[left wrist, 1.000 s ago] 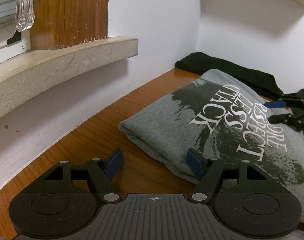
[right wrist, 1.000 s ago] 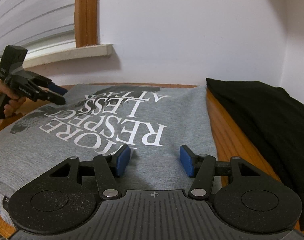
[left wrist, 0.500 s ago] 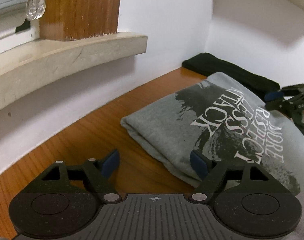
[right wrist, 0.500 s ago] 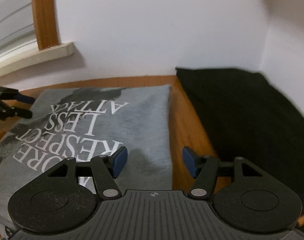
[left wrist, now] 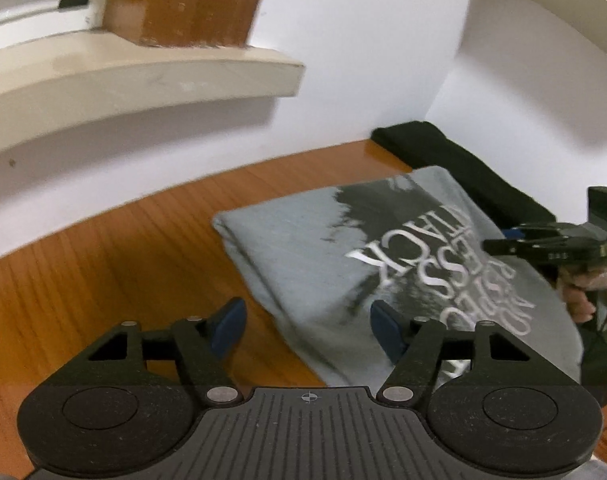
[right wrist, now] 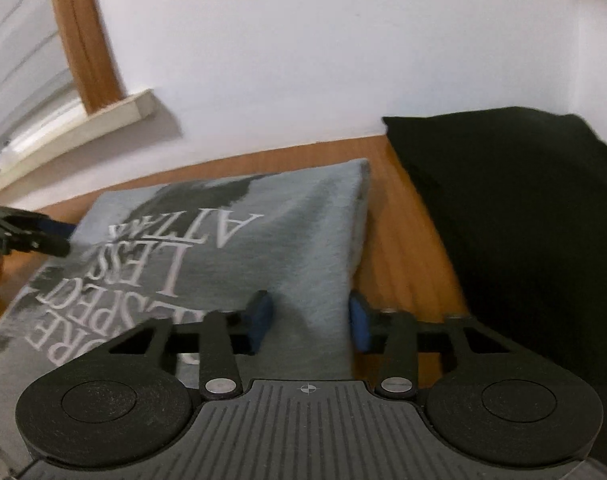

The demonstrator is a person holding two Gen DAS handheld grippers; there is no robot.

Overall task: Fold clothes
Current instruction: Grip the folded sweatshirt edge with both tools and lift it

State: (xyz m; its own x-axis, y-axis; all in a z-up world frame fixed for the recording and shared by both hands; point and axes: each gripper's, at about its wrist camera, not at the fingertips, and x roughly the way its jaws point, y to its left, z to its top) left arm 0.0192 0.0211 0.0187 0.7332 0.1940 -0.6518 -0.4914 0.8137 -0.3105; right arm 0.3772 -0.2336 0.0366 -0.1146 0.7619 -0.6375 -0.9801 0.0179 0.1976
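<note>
A folded grey T-shirt (left wrist: 303, 240) with white lettering lies on the wooden table (left wrist: 103, 280). My left gripper (left wrist: 308, 326) is open, its fingers straddling the shirt's left folded edge near the front. In the right wrist view the same grey T-shirt (right wrist: 295, 220) fills the middle, and my right gripper (right wrist: 309, 320) is open over its right edge, one pad on each side of that edge. The right gripper also appears at the far right of the left wrist view (left wrist: 543, 244), held by a hand. The left gripper shows at the left edge of the right wrist view (right wrist: 23, 236).
A black folded garment (right wrist: 523, 208) lies to the right of the grey shirt, against the white wall. A cream window sill (left wrist: 143, 80) and wooden frame (left wrist: 191, 0) overhang the table at the left. A white corner wall closes off the back.
Both grippers have swung towards the shirt's outer edges: the left view panned left and tilted, the right one rolled. The right gripper's fingers now straddle the shirt's right edge.
</note>
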